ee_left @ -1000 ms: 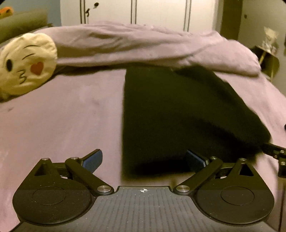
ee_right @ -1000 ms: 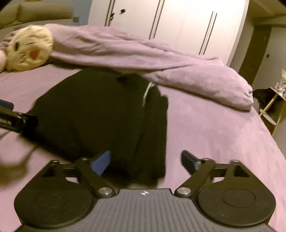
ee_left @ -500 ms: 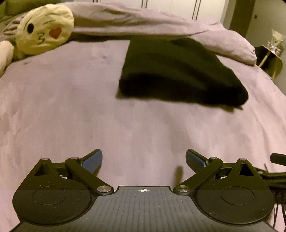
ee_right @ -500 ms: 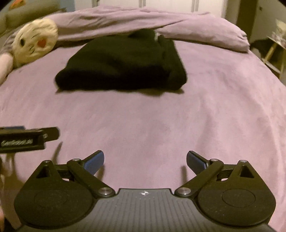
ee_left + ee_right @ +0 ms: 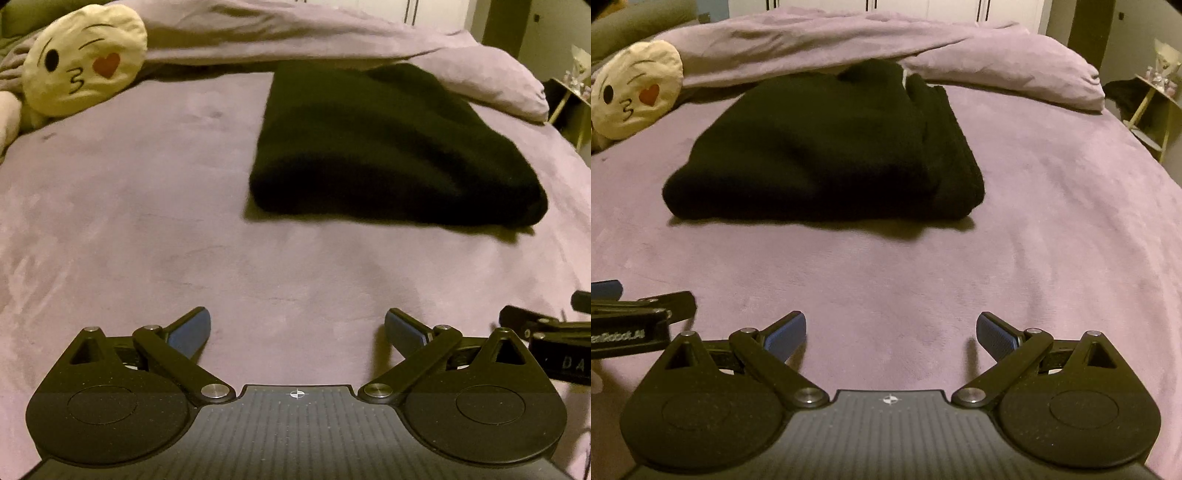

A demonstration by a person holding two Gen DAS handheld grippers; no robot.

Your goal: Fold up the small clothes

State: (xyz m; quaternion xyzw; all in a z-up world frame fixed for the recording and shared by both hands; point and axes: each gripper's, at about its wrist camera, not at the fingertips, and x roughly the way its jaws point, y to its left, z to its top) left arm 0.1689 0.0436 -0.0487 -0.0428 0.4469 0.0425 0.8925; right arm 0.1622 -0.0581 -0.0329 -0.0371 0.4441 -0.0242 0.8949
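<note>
Fingers spread wide on both sides: the left hand-held gripper (image 5: pixel 297 326) and right hand-held gripper (image 5: pixel 891 332) hang low over the mauve plush bedspread (image 5: pixel 1052 229), each grasping nothing. Well ahead of them, the folded black knit garment (image 5: pixel 827 147) lies in a compact bundle on the bed, its thick doubled edge on the right. The fold looks finished; best to keep clear of the bundle, or only press its loose right edge flat. Beyond sit a yellow kissing-face emoji cushion (image 5: pixel 83 61) and a rumpled mauve duvet (image 5: pixel 849 40).
</note>
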